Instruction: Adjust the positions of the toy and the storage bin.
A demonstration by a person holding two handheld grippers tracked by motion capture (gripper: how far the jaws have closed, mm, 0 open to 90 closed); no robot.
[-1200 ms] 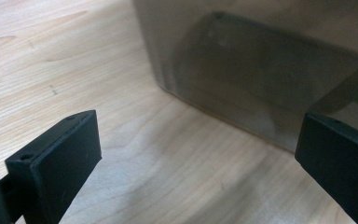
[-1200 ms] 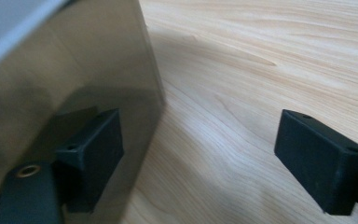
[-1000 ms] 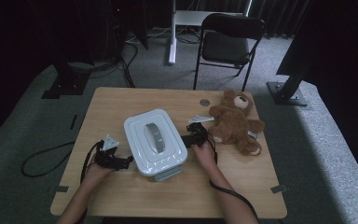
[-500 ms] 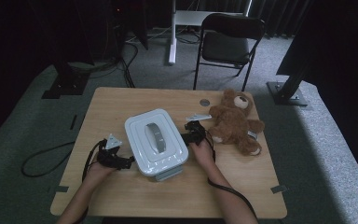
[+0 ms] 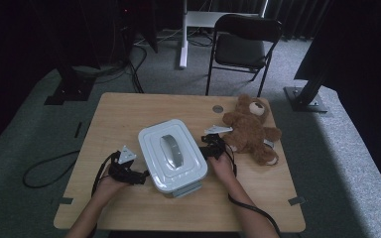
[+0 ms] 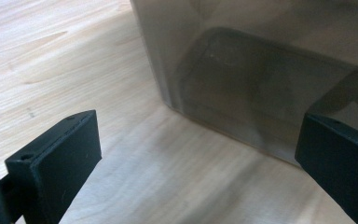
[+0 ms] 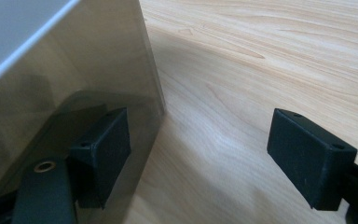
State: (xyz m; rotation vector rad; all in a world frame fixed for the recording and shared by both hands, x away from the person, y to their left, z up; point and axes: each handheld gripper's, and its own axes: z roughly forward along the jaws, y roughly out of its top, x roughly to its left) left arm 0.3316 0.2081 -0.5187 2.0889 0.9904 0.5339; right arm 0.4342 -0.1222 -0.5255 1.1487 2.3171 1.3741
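Where the two forearms enter from the near table edge: left gripper [image 5: 129, 171] low at the near-left side of a pale grey lidded plastic storage box with translucent smoky walls [image 5: 172, 153], right gripper [image 5: 212, 147] at its right side, one hand on each. Both black, cables trailing back toward the near edge, grey three-cornered plate on top of each. Left gripper view: jaws spread wide, nothing between them but bare wood; box wall [image 6: 261, 79] close ahead, right jaw just at or against that wall, contact not certain. Right gripper view: jaws also spread wide; left jaw tight beside the box wall [image 7: 70, 88], with its dim reflection in the plastic, right jaw out over bare wood, well clear. Nothing gripped by either. Box centred on the light wooden table [image 5: 129, 116], slightly toward the near side, turned a little askew, lid on, darker oval handle recess in the middle of the lid. Farther right, just beyond the right gripper: brown plush teddy bear [image 5: 250, 130] lying on its back, head toward the far edge. Beyond the table, on grey carpet: black folding chair [image 5: 242, 47].
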